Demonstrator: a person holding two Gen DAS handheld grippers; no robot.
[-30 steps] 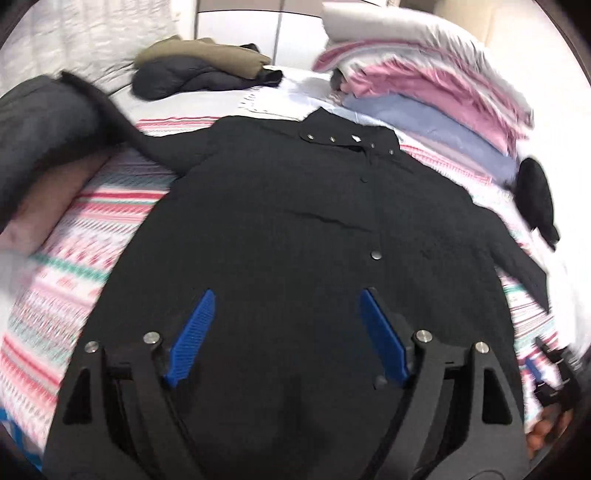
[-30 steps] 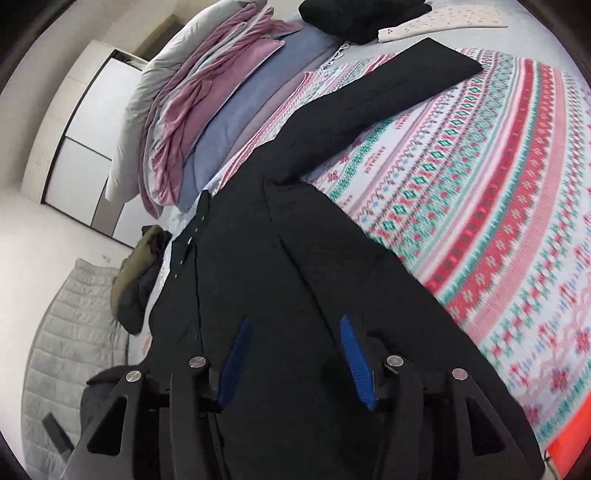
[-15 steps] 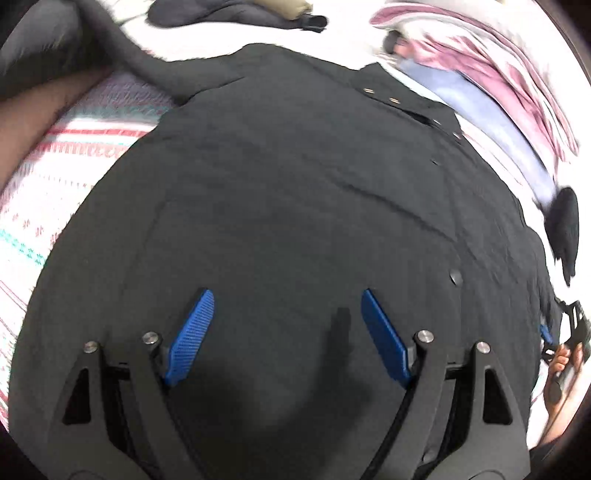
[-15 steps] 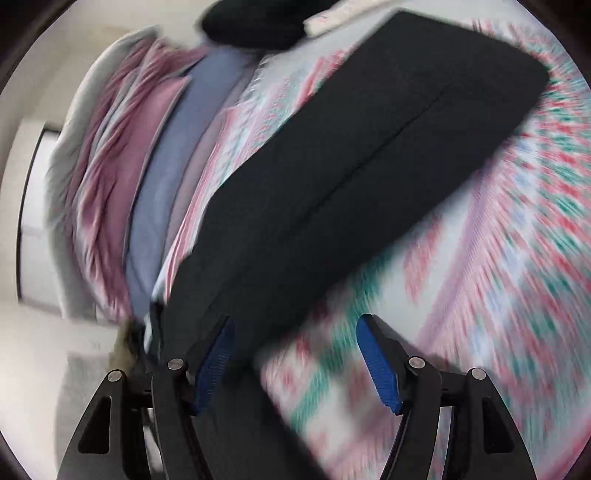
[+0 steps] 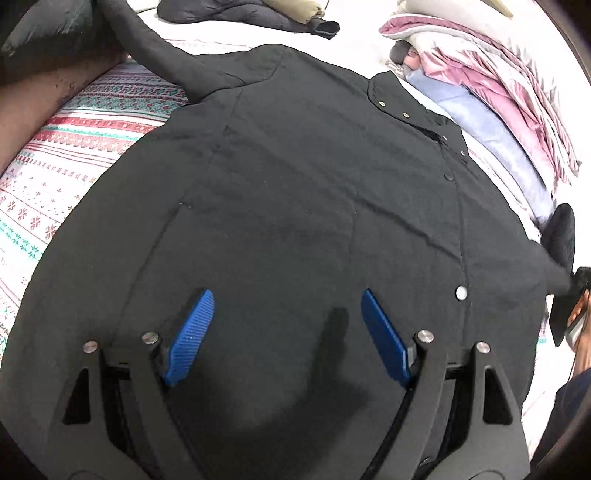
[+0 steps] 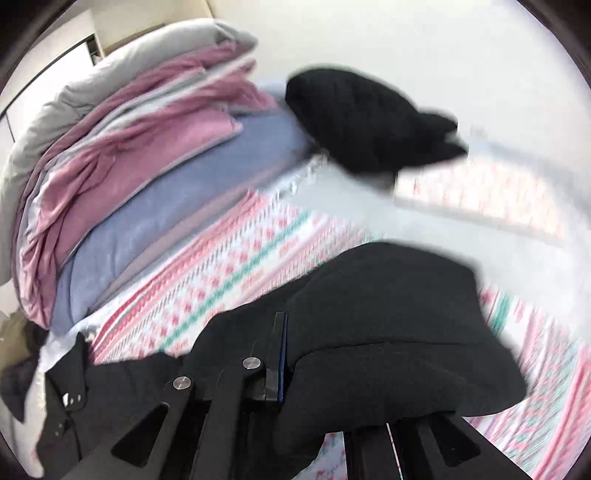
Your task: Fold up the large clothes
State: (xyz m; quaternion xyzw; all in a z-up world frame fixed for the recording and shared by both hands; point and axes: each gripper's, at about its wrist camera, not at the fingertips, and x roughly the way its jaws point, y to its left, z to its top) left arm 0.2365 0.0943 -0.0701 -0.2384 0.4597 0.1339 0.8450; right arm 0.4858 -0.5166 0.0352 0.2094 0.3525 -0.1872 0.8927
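Observation:
A large black snap-front jacket lies spread flat on the patterned bedspread, collar toward the far right. My left gripper hovers just above the jacket's lower body, open, with nothing between its blue pads. In the right wrist view my right gripper is shut on the jacket's sleeve. The black cloth drapes over and hides its right finger. At the right edge of the left wrist view, that sleeve end is pulled taut toward a hand.
A stack of folded pink, grey and blue bedding lies along the bed's far side. Beside it is a dark bundle. More dark and olive garments lie beyond the jacket, and its other sleeve stretches to the upper left.
My right gripper swept along the sleeve to its end and closed on it, lifting the cloth. My left gripper sank closer to the jacket's body and then held still, open.

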